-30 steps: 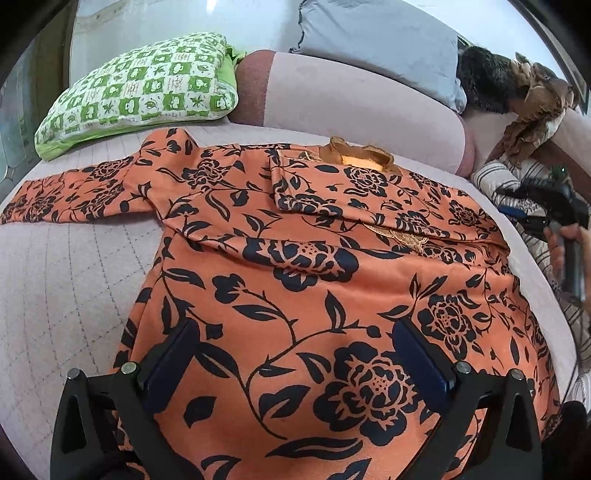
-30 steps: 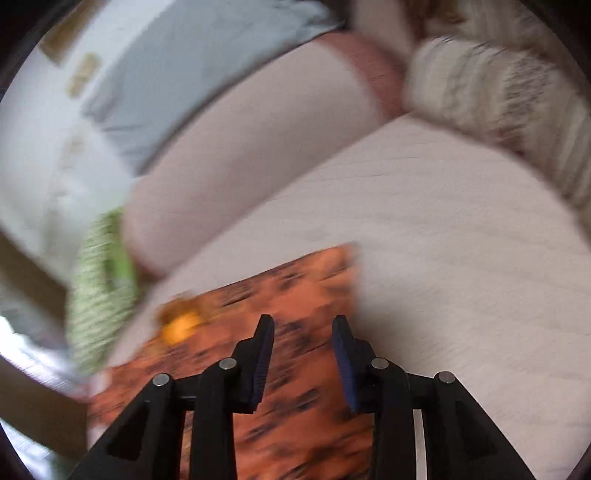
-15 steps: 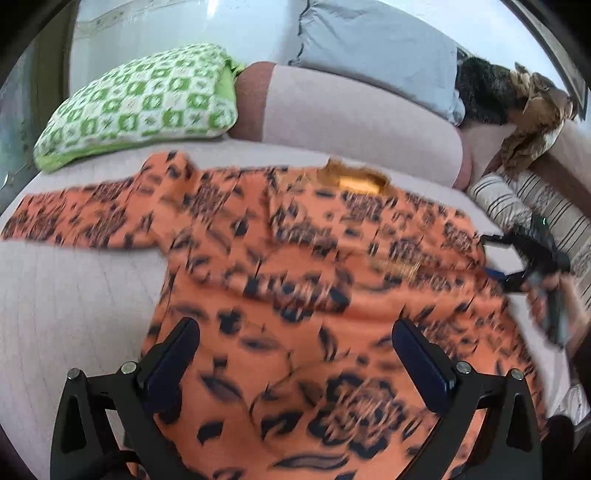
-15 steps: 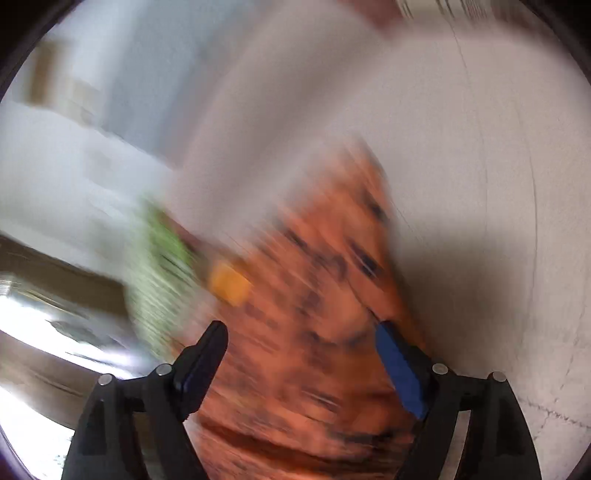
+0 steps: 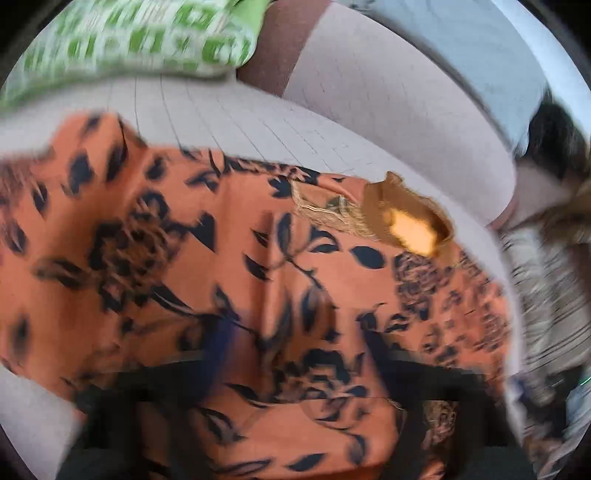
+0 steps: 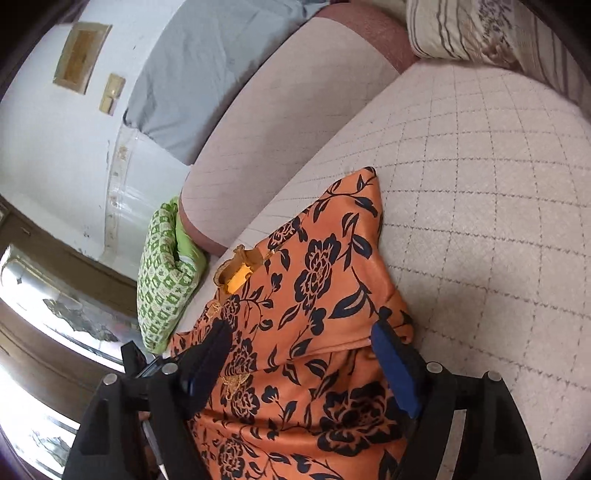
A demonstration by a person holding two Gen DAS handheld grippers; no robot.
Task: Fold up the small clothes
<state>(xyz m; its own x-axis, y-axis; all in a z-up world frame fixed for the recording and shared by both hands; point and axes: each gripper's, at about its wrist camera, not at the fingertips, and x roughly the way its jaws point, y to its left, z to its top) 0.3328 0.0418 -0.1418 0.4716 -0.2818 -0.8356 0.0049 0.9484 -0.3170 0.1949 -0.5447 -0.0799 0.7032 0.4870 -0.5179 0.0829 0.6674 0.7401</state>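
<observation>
An orange top with a black flower print lies spread on the quilted sofa seat, its gold collar toward the backrest. The left wrist view is motion-blurred. My left gripper is low over the cloth near the collar, its fingers a dark smear set apart, so it looks open. My right gripper is open, its blue pads straddling the top where the right sleeve is folded in. The collar lies beyond it.
A green checked pillow lies at the left end of the seat, also in the left wrist view. The pink backrest with a grey cushion is behind. Striped fabric lies at the right end.
My left gripper has moved forward up the top toward the collar, fast enough to blur. My right gripper has opened wide and come down over the folded right side of the top.
</observation>
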